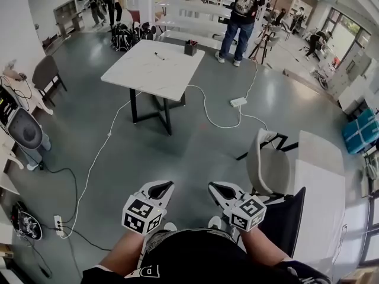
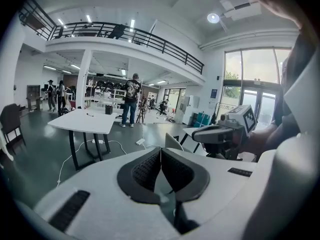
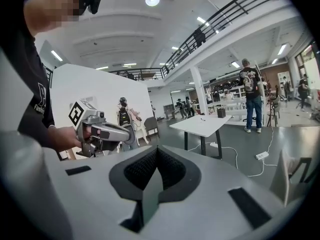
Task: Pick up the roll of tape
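both claws are clenched shut with nothing in them. the left claw [image 1: 159, 189] and right claw [image 1: 220, 190] sit side by side just in front of the person, tips pointing out over the grey floor [image 1: 177, 152]. the white bench [image 1: 155, 70] stands well ahead of them, with a dark cup [image 1: 190, 47] and a small dark stick-like thing [image 1: 159, 56] on top. the roll of tape is too small to pick out from here.
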A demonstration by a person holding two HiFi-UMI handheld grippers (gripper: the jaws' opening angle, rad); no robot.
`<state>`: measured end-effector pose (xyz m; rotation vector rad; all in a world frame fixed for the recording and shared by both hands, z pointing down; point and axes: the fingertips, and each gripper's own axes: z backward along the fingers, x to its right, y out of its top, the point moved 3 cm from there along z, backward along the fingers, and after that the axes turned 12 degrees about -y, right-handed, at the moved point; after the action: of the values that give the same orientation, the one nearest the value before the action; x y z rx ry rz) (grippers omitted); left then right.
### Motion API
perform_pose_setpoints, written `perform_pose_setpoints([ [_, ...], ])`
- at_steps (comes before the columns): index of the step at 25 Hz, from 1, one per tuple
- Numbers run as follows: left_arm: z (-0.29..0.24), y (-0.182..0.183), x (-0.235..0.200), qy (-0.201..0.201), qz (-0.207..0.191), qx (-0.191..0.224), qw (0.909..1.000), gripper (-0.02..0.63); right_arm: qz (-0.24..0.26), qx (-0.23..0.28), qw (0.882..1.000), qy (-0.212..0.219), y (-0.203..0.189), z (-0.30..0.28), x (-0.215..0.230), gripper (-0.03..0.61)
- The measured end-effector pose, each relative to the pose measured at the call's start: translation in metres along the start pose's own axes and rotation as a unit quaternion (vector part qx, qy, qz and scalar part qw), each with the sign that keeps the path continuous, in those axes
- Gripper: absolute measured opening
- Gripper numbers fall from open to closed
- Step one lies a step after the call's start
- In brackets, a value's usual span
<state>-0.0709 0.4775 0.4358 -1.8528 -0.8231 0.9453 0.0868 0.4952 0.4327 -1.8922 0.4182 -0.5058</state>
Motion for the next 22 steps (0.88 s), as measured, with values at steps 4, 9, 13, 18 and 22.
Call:
perform_pose_setpoints([
  [4,0.014,-0.006,-0.009,-0.011,0.031,0.011,0.9994,0.02,-0.001,-0.002,1.0,-0.003,-0.002,-0.008,-0.013,0.002],
  [9,0.034,-0.014,-0.022,-0.006,0.015,0.0,0.9999,0.02,-0.007,0.0,1.0,-0.009,-0.002,-0.02,-0.032,0.002],
  [13,0.041,-0.022,-0.03,-0.007,0.009,-0.005,0.9999,0.02,-0.009,-0.005,1.0,-0.014,-0.007,-0.027,-0.039,0.002],
  [18,0.04,-0.026,-0.04,-0.013,0.022,-0.009,0.9996,0.02,-0.01,-0.015,1.0,-0.022,-0.007,-0.028,-0.037,0.002],
  [22,0.023,-0.023,-0.051,-0.018,0.024,-0.01,0.9995,0.02,-0.018,-0.019,0.999,-0.032,-0.007,-0.034,-0.021,0.002],
])
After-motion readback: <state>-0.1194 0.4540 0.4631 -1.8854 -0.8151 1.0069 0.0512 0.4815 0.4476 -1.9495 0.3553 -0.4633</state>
